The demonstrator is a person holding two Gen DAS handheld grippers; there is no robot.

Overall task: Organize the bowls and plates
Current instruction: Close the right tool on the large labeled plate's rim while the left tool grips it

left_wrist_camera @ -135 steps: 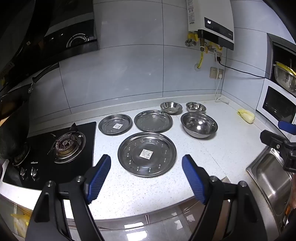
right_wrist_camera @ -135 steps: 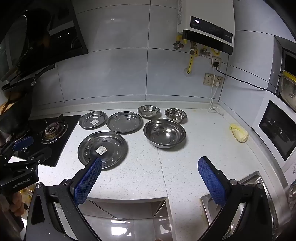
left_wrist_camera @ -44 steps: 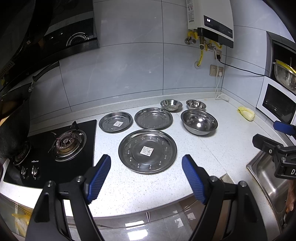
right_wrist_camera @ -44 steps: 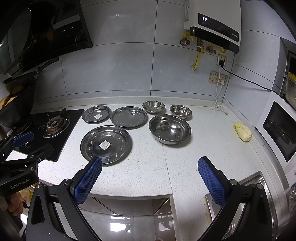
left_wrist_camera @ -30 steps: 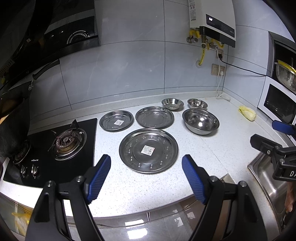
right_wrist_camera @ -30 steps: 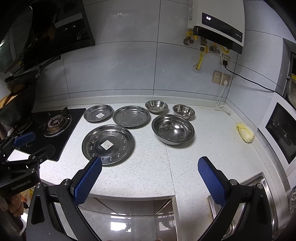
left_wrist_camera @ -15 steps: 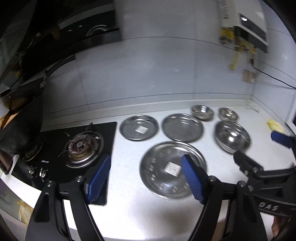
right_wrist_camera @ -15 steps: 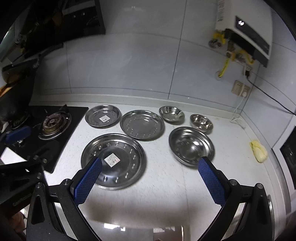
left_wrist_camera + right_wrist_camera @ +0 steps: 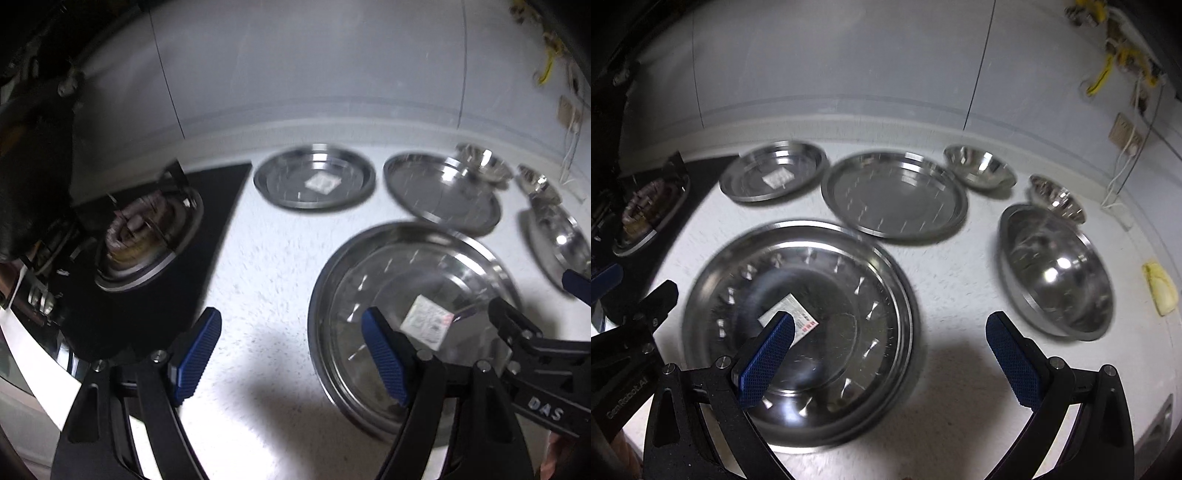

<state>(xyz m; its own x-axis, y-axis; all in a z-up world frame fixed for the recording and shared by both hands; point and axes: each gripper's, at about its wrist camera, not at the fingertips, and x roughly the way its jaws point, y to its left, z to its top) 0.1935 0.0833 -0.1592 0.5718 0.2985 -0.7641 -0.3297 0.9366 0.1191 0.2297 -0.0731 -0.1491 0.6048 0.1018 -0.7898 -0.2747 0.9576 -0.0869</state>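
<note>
1. My left fingers [image 9: 291, 358] are spread wide and empty above the counter [image 9: 266, 258], between the stove [image 9: 147, 236] and the big plate [image 9: 410, 314].
2. My right fingers [image 9: 897, 354] are spread wide too, holding nothing, low over the big plate [image 9: 801, 332].
3. Behind it lie a small plate [image 9: 774, 177] and a mid plate [image 9: 894, 195], close together.
4. The big bowl [image 9: 1056, 273] sits to the right; two small bowls [image 9: 979, 171] sit behind it, blurred, perhaps touching it.
</note>
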